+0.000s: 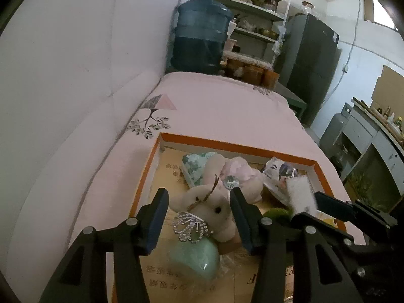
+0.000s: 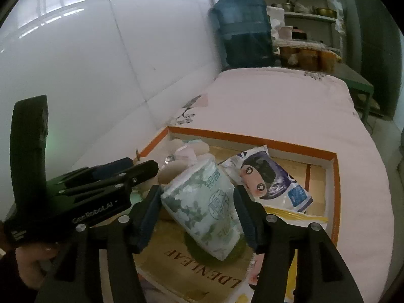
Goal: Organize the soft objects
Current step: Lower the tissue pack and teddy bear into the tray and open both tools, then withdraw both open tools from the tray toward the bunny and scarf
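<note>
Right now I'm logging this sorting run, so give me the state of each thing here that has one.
left gripper: open, jaws either side of the plush's head
plush bunny: lying in the box, not clamped
right gripper: closed on the tissue pack
tissue pack: held, tilted, sealed
orange-rimmed box: open, no lid
water jug: upright, partly filled
</note>
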A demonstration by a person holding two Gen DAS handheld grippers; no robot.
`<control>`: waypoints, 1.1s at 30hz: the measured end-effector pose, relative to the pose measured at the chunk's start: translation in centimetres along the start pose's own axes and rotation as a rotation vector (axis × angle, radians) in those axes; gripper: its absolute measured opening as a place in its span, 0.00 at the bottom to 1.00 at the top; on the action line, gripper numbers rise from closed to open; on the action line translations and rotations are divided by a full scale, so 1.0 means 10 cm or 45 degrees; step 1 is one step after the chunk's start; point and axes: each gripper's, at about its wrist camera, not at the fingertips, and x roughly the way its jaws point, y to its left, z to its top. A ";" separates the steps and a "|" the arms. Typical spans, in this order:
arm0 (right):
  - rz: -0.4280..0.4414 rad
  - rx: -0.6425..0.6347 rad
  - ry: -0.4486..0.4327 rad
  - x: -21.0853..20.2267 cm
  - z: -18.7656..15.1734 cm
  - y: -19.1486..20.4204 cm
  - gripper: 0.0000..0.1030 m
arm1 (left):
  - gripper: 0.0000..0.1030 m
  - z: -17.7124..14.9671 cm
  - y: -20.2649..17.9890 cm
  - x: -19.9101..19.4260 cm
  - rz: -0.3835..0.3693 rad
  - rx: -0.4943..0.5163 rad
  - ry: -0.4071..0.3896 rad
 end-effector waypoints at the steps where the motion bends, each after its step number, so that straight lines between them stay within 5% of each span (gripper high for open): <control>1: 0.002 -0.001 -0.002 -0.01 0.00 0.01 0.59 | 0.49 0.00 0.00 -0.03 0.001 -0.003 -0.009; 33: -0.015 0.033 -0.107 -0.82 -0.09 0.35 0.60 | 0.49 -0.08 -0.19 -0.93 -0.016 0.075 -0.157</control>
